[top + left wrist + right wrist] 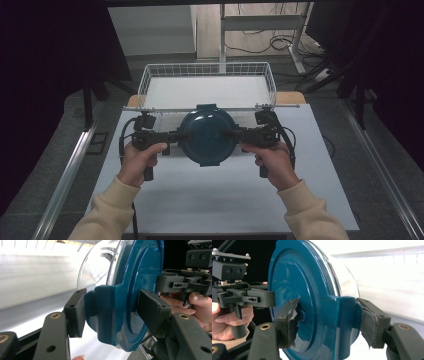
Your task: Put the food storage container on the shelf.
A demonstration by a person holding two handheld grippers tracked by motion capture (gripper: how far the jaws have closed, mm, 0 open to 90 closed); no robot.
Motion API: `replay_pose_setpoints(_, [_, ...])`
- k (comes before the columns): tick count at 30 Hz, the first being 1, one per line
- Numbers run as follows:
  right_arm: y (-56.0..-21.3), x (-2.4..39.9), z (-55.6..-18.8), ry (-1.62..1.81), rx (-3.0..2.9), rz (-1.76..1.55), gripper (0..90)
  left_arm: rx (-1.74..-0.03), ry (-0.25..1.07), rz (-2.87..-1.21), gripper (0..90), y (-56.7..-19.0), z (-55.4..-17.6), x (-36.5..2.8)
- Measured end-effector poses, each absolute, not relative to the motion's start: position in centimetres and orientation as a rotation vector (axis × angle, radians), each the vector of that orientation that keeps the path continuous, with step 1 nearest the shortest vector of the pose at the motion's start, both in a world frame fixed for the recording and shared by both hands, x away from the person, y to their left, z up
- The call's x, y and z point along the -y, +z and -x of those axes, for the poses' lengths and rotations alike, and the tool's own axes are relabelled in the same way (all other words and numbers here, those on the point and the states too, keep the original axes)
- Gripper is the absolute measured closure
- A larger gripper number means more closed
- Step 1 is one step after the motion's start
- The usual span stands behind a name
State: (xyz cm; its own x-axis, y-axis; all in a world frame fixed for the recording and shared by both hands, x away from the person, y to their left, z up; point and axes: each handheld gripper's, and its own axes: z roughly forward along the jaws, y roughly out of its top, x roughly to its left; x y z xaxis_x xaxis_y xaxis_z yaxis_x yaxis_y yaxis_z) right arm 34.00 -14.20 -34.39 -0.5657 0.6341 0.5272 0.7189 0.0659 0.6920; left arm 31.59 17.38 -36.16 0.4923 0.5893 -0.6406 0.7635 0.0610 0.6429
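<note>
From the high view, a round container with a dark teal plastic lid [206, 136] hangs between the two hands over the white surface [225, 200], just in front of a white wire basket [207, 82] at the far edge. The lid faces up, glossy, with a raised ring and small tabs at its rim. The left gripper [176, 136] clamps the lid's left edge, and the right gripper [231, 133] clamps the right edge. Cream sleeves [107, 212] reach in from below.

In the left gripper view, the container lies on its side: a clear, rounded plastic body [100, 262] joins the teal lid. The black pads [76, 312] press on a thick teal side tab [105, 312], one pad on the body side and one on the lid's face, jaws part-way closed on it. The other gripper and a hand [197, 307] show beyond.

In the right gripper view, the worn, taped pads [292, 320] pinch the opposite teal tab [345, 315] the same way, closed firmly on it. The lid's face shows concentric steps. No writing or brand can be read in any view.
</note>
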Motion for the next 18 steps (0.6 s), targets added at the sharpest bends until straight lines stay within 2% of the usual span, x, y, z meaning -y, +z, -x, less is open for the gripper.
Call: replay_pose_setpoints(18, [-30.7, 14.5, -36.0, -1.579, 2.252, 1.373, 36.9, -1.154, -0.142, -1.635, 42.3, -32.2, -33.5, -17.1])
